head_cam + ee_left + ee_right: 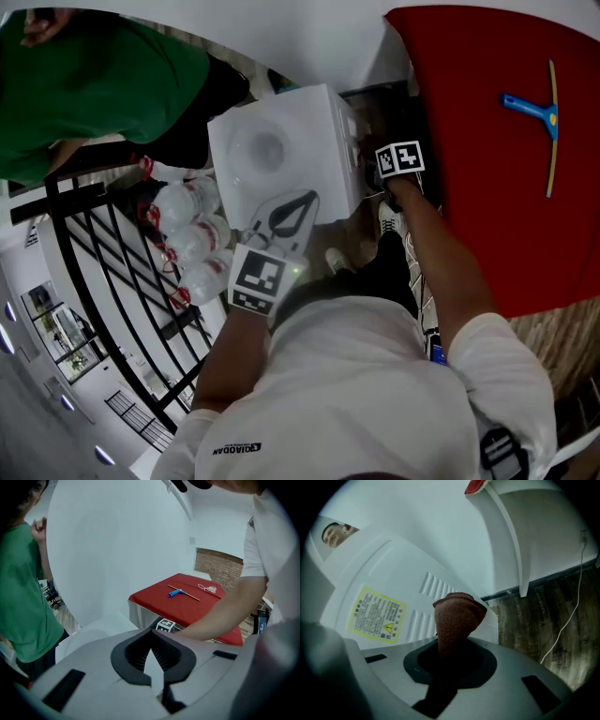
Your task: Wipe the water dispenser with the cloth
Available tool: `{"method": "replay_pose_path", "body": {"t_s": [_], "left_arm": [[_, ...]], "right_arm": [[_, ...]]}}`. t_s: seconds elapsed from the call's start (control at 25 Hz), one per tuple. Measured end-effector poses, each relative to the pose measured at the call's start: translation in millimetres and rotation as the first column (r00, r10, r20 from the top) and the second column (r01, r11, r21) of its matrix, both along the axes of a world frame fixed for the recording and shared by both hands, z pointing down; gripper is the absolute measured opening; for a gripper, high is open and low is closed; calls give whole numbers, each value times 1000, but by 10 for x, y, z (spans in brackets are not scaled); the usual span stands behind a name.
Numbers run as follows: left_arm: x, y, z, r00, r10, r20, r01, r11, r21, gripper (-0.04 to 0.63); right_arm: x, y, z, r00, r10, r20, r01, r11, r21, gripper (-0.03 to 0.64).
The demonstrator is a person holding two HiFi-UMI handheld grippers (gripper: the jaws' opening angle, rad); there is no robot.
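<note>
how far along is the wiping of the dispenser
Done: the cloth is picked up, clamped in the right gripper. In hand: it sits at the dispenser's vented side panel, near the yellow label; whether it touches can't be told. The left gripper is shut and empty above the top. Left: unclear, since no surface shows streaks or wetness marking what has been wiped.

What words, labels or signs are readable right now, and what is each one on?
"QIAODAN": on the shirt, upside down in the head view.
Too small to read: the print on the yellow label on the dispenser; only its warning triangle can be made out.
Nothing else readable.
</note>
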State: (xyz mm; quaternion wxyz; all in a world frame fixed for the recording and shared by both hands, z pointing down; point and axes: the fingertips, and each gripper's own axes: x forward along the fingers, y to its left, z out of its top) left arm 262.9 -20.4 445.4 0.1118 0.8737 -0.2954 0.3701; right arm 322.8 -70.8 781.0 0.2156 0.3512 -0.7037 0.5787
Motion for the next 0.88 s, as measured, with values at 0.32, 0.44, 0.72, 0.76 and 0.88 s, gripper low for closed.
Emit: {"method": "replay_pose_path", "body": {"t_s": [0.32, 0.44, 0.72, 0.76, 0.88], "left_arm": [[-68, -53, 34, 1000, -22, 12, 22, 1000, -18, -9], [-87, -72, 43, 999, -28, 18, 28, 999, -24, -8], [-134, -69, 94, 999, -28, 38, 30, 999, -45, -9], [-141, -63, 98, 999, -29, 40, 31, 998, -45, -8], [-164, -84, 110, 998, -34, 47, 36, 998, -41, -9]], "right_arm": [[10, -22, 546, 999, 30, -35, -34, 994, -108, 63], [51, -20, 712, 997, 47, -53, -55, 988, -146, 63], [129, -30, 910, 994, 72, -88, -87, 977, -192, 63], [125, -10, 927, 993, 70, -92, -87, 977, -194, 63], [136, 16, 943, 992, 64, -106, -83, 979, -189, 63]]}}
